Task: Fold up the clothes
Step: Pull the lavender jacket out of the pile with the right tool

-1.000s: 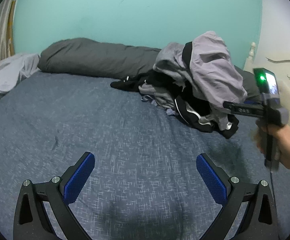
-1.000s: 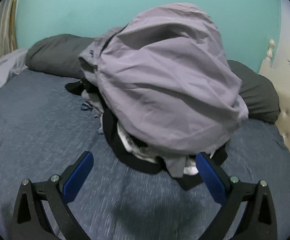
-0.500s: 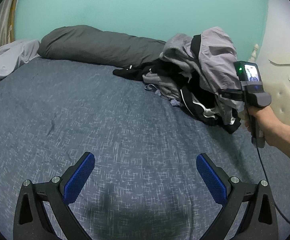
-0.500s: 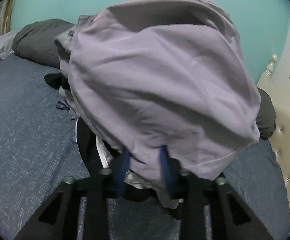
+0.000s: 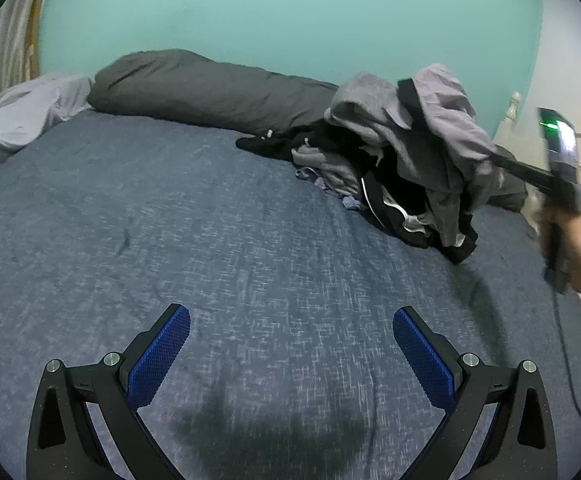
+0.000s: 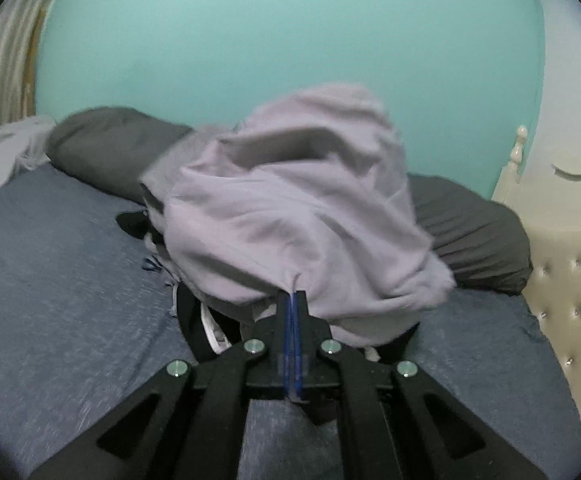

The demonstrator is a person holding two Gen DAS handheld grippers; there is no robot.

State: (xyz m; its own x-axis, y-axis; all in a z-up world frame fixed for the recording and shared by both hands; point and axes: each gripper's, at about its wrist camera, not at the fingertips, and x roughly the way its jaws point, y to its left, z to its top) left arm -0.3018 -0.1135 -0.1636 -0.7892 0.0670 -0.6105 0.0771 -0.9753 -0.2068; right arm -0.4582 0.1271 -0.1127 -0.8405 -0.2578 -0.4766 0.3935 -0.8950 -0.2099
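Right tool (image 6: 293,300): blue pads pressed flat together on the lower hem of the pale lilac, thin woven garment (image 6: 290,216). Its jaws have just been closing, and a pinch of that cloth sits between them.

The garment drapes over the top of the heap of dark and grey clothes (image 5: 374,172), which sits on the blue-grey flecked bed cover (image 5: 210,240) near the cream tufted headboard (image 6: 562,292), with the long dark grey bolster pillow (image 5: 210,92) behind it.

Left tool (image 5: 290,354): pads spread wide, nothing between them, hanging over bare bed cover well apart from the heap.

Handling, my reading:
- Light, limp cloth; it creases freely and will not hold any shape of its own.
- Held at one hem point only, so I expect it to hang in a bunch and perhaps drag the grey piece beneath it.
- Thin fabric could slip from a narrow pinch if tugged sharply.
- Best second hold: the same hem, further along, or a corner or shoulder seam, so I can spread it flat on the open bed.
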